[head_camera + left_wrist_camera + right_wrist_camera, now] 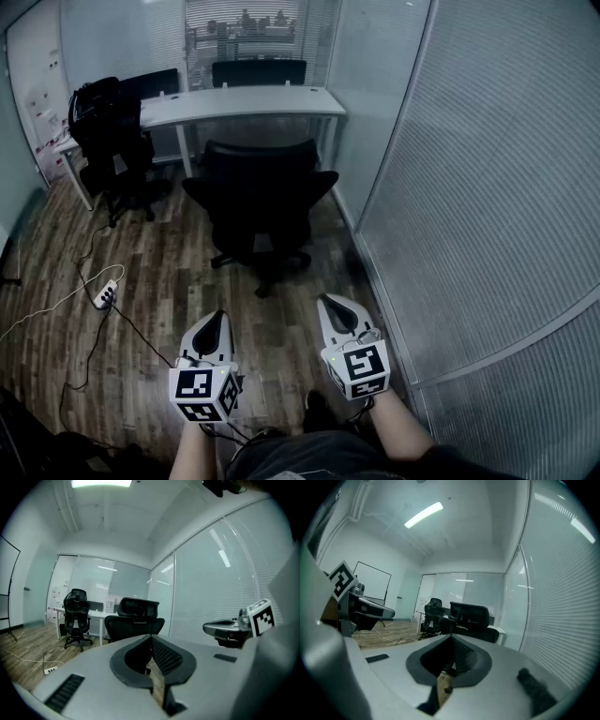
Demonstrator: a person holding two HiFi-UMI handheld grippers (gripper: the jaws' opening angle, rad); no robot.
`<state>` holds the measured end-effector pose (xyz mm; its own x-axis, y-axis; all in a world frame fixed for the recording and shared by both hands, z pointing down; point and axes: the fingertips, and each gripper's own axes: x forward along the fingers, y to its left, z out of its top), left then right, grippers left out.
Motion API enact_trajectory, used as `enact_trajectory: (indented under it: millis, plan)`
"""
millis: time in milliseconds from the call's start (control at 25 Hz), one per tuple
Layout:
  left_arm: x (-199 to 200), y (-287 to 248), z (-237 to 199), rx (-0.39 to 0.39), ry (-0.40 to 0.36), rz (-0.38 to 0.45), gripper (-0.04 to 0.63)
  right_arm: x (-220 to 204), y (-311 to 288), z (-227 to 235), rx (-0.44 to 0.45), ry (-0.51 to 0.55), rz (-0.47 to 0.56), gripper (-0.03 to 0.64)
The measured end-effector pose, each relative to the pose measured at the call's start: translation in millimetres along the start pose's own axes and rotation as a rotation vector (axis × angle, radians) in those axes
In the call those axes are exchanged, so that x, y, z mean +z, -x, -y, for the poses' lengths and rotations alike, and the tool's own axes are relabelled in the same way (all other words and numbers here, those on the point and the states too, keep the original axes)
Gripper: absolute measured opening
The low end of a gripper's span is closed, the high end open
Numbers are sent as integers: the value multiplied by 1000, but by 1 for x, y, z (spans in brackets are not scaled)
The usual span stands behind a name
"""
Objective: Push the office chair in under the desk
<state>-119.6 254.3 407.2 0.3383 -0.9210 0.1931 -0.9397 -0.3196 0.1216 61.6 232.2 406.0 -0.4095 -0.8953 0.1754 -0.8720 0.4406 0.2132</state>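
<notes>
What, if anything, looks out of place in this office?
The office chair stands pulled out, clear of the white desk, not tucked under. A power strip and its cable lie loose on the floor.

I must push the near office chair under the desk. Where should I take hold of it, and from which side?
Probably the upper backrest, from behind: the chair faces the desk with its back to you, so a level push there should roll it straight in.
</notes>
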Motion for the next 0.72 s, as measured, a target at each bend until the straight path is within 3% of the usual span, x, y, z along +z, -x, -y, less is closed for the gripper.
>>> enact_trajectory:
  millis: [560,720]
  plan:
    - [-11,7,13,-38,-24,-34,15,-4,12,-8,-12,-9,-11,23]
    - [-11,11,11,-43,-37,-6,15,-9,18,-9,-33,-40,10,24]
